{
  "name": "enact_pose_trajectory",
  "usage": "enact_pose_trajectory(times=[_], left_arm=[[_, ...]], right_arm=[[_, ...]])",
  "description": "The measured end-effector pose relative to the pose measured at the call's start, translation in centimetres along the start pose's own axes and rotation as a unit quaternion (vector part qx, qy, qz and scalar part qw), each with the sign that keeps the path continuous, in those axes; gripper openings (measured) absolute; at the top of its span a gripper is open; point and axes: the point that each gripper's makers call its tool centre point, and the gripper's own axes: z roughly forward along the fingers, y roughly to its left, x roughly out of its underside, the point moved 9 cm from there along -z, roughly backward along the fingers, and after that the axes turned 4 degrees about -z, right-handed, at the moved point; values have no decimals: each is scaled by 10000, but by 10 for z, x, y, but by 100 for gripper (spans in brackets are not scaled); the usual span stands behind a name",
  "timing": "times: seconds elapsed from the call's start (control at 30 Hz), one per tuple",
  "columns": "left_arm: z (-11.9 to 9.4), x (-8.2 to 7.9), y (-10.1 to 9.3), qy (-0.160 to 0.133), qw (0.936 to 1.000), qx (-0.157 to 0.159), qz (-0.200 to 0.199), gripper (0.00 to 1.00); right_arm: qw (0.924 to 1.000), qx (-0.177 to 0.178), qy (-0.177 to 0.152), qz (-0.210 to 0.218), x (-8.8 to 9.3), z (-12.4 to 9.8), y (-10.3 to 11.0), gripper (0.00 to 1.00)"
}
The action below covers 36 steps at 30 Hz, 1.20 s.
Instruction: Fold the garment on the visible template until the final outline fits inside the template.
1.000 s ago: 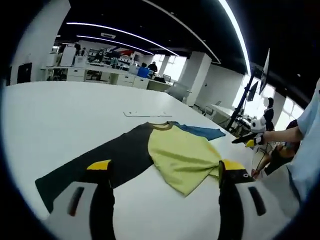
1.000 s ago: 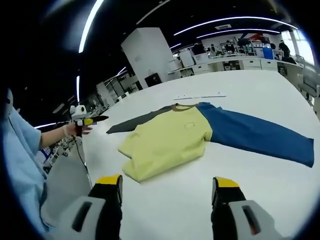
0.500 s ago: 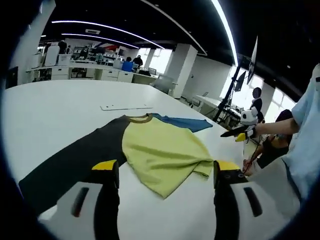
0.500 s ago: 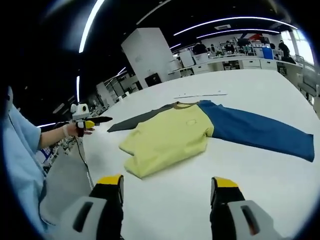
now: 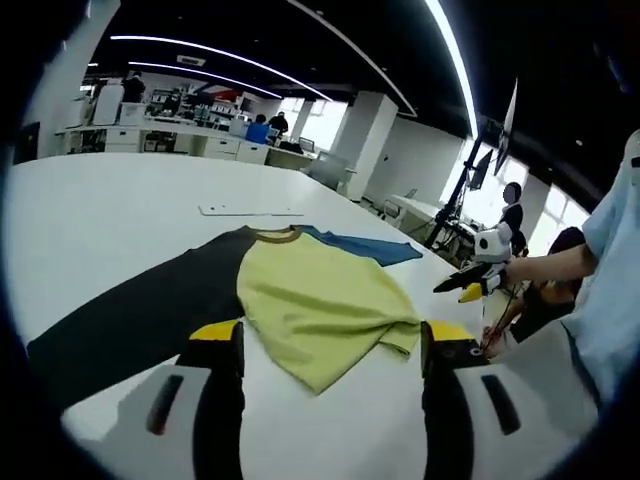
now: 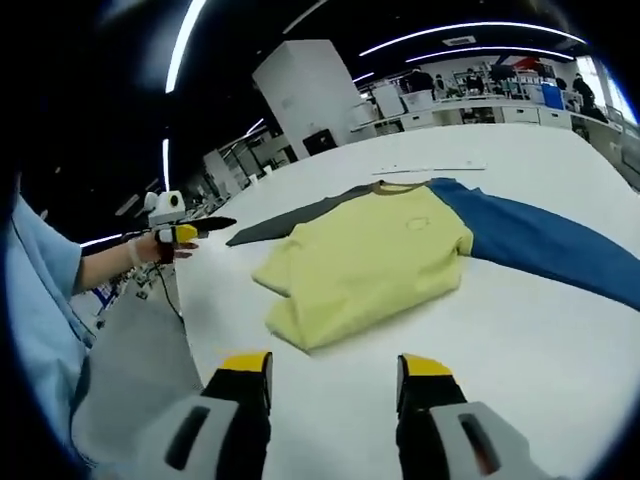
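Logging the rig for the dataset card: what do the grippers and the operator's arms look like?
Both the left gripper and right gripper have black jaws with yellow tips on grey bases with dark slots. Seen from across, each carries a white housing. The person wears a light blue short sleeve.

One shirt (image 5: pixel 320 300) lies on one white table (image 5: pixel 100 220), with one thin strip (image 5: pixel 250 211) beyond it and two grippers, left (image 5: pixel 325 345) and right (image 6: pixel 333 372).

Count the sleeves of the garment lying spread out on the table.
2. The dark sleeve stretches from the yellow body toward the left claw; the blue sleeve runs out the opposite side, partly hidden in the left gripper view.
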Motion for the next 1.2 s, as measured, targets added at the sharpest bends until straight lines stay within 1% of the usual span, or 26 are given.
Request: enact_pose_trajectory(times=[0.07,0.13,0.23,0.33,0.47,0.6,0.7,0.77,0.83,0.87,0.93,0.97,1.0,1.1,1.2], left_arm=[[-1,2,1,1,10000,3,-36,68],[-3,3,0,-13,10000,-7,-60,68],[-5,4,0,-57,9999,-23,-99,68],[-9,5,1,-108,9998,-50,-143,67],[-12,6,0,-122,9998,-74,-163,67],[-16,7,3,-146,9997,-117,-182,67],[-18,9,4,-154,9996,-153,-205,67],[-19,9,4,-163,9995,-156,-217,67],[-20,10,3,-162,9995,-173,-219,67],[-20,10,4,-164,9995,-182,-221,67],[-21,11,4,-184,9994,-187,-245,67],[-21,11,4,-182,9993,-197,-246,67],[-22,11,5,-180,9993,-199,-241,67],[-22,13,4,-178,9993,-203,-263,67],[-21,15,5,-167,9993,-196,-269,66]], right_arm=[[9999,-27,-18,112,0,6,1,43],[9997,-26,71,235,0,14,1,40],[9994,-77,147,289,1,23,2,33],[9990,-63,161,401,1,32,2,31],[9987,-77,324,389,1,45,6,29],[9983,-94,382,424,1,53,7,25],[9977,-98,356,564,-1,59,7,23],[9969,-94,381,685,0,63,7,19],[9964,-134,394,732,0,65,9,16],[9964,-161,404,732,0,66,10,12],[9961,-149,461,732,1,66,11,8],[9962,-129,472,726,1,66,11,2],[9960,-138,485,738,1,65,11,0],[9951,-154,428,872,-3,62,12,0],[9951,-211,316,914,-14,58,15,0]])
